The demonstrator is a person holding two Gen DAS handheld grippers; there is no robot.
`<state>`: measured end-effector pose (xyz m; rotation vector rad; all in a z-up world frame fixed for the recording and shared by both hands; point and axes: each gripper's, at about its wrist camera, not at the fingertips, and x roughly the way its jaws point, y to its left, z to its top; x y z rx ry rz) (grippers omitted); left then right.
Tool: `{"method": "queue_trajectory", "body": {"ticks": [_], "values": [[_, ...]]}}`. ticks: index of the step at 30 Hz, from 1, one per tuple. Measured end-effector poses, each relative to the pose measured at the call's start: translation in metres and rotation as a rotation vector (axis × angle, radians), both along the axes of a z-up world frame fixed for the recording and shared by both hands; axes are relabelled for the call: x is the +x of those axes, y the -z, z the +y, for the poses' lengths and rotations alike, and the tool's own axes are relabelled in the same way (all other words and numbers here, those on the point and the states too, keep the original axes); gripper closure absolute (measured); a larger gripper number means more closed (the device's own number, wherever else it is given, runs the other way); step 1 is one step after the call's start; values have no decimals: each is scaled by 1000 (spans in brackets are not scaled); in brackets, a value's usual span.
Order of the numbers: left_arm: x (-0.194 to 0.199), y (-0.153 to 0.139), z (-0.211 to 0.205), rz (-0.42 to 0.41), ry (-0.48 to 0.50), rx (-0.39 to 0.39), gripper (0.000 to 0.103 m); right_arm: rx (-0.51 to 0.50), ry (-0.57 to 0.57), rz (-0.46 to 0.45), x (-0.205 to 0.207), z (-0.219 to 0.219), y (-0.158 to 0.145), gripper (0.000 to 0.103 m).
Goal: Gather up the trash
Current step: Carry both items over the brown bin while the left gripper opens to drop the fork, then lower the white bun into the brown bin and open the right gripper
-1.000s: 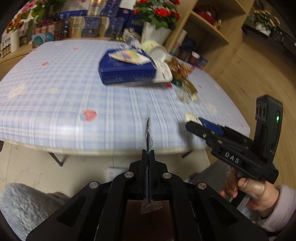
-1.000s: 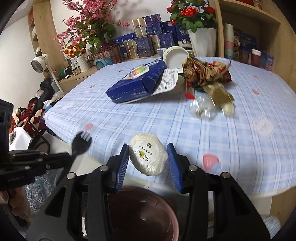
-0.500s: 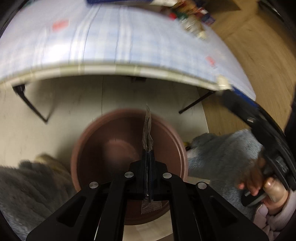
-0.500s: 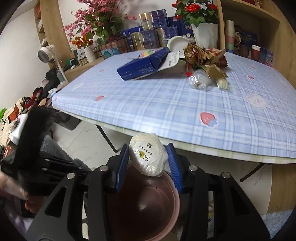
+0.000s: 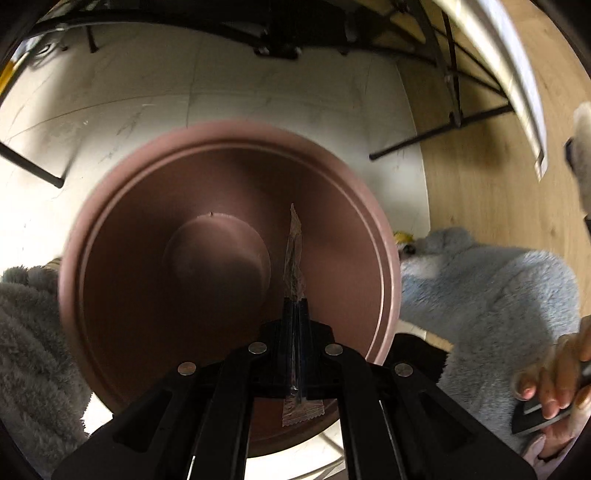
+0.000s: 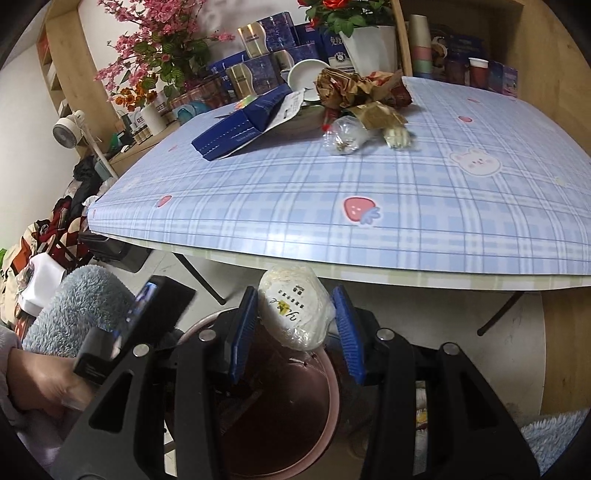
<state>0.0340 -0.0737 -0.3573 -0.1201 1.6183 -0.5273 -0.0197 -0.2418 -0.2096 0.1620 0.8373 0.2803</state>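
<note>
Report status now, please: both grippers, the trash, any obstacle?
Left gripper shut on clear wrapper, over brown bin. Right gripper holds white packet above bin. Nothing in the way.

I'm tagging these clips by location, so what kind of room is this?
Probably a lived-in home room, perhaps a dining or living area: a folding table with a plaid cartoon cloth, wooden shelves holding boxes and cups, potted flowers, and a brown bin on the floor.

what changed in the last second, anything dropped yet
Nothing dropped. The left tongs swung down from the table to point into the bin, still shut on the wrapper. The right tongs pulled back off the table edge over the bin, still holding the bun.
</note>
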Motion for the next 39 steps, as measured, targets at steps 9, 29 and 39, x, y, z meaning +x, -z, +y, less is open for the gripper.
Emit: {"method": "queue_trajectory", "body": {"ticks": [9,29,39], "values": [[4,15,-5,32,-3,-11,58,12,29,23,0,-11,5,59],[-5,-120,92,-495,-359,-70,12,-113,-163,196,12,46,44,59],[-22,-167,153,-729,-572,-16,12,-257,-416,392,31,127,111,59]]}}
